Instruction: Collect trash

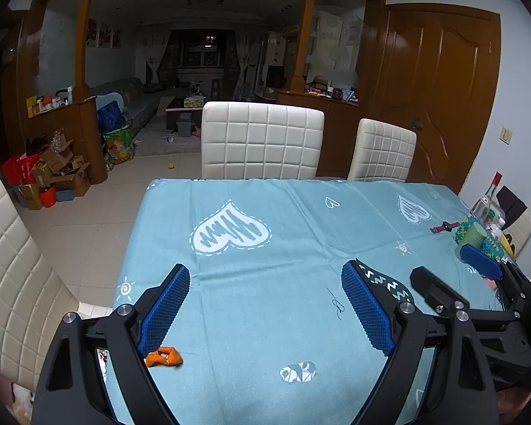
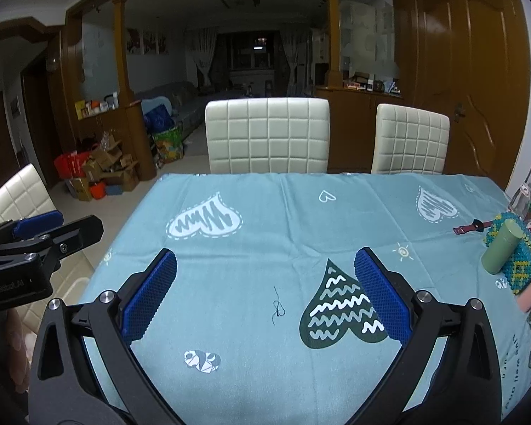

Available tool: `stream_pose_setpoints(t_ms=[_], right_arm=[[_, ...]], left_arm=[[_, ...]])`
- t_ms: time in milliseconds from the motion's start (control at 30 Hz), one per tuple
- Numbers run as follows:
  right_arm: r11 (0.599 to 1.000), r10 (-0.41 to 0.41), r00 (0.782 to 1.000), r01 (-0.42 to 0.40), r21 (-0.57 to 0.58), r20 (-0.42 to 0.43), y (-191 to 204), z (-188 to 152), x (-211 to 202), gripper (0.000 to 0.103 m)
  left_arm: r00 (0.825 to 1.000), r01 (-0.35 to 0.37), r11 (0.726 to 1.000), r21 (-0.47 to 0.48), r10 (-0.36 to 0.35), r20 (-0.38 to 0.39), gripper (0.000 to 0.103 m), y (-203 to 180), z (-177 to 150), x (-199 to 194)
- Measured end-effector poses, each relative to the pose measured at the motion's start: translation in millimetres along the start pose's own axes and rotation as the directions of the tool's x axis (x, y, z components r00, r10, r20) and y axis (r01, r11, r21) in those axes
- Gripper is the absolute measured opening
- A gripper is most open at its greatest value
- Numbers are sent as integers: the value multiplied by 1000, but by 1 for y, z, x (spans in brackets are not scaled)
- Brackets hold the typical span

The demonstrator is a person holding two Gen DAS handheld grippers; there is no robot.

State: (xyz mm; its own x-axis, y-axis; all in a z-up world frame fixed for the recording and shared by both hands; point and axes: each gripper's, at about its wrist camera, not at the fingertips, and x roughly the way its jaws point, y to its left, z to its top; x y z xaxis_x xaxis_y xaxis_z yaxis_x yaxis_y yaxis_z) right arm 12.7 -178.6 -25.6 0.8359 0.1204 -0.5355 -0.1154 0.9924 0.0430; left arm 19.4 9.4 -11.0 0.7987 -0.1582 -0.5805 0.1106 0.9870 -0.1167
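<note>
Scrap (image 1: 163,356), orange and crumpled, lies on the table (image 1: 265,248) by the near left edge, just under left tool (image 1: 265,276). Left and right tool (image 2: 265,265) both gape wide, holding nothing. No bin visible; that scrap remains to collect.
</note>
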Motion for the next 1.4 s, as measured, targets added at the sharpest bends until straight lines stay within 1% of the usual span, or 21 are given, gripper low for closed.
stream_pose_setpoints(t_ms=[67,133,300,367,433,567,700,800,900,1133,1300,1400], right_arm=[[1000,0,1000,0,-2,10,1,2,-4,100],[1000,3,1000,-3,-6,14,0,2,-6,100],[1000,9,1000,-9,-2,23,-2,2,-13,100],[1000,9,1000,-8,-4,24,-3,2,-14,100],[1000,6,1000,-6,-6,23,-4,2,-15,100],[1000,9,1000,-9,9,18,-9,2,-15,100],[1000,14,1000,-15,3,13,-10,1,-16,100],[1000,14,1000,-14,6,11,-11,0,-16,100],[1000,19,1000,-19,8,6,-12,1,-16,100],[1000,22,1000,-22,1,3,-12,1,-15,100],[1000,22,1000,-22,1,7,-13,0,-14,100],[1000,22,1000,-22,0,6,-13,0,-14,100]], left_arm=[[999,-32,999,14,32,13,86,-3,1,-4],[999,-47,999,25,47,23,86,-6,1,-8],[996,-64,997,52,60,68,86,-15,3,-20],[995,-69,996,49,65,76,86,-17,4,-23],[995,-55,998,32,52,84,86,-15,5,-25],[997,-49,998,30,47,62,86,-15,5,-21],[996,-57,998,41,54,67,86,-19,3,-20],[998,-32,999,44,30,53,86,-21,2,-17],[996,-52,997,63,48,69,86,-24,2,-18],[997,-34,998,47,31,72,86,-22,3,-16],[999,-28,999,43,27,36,86,-21,3,-8],[999,-41,998,51,39,38,86,-22,4,-6]])
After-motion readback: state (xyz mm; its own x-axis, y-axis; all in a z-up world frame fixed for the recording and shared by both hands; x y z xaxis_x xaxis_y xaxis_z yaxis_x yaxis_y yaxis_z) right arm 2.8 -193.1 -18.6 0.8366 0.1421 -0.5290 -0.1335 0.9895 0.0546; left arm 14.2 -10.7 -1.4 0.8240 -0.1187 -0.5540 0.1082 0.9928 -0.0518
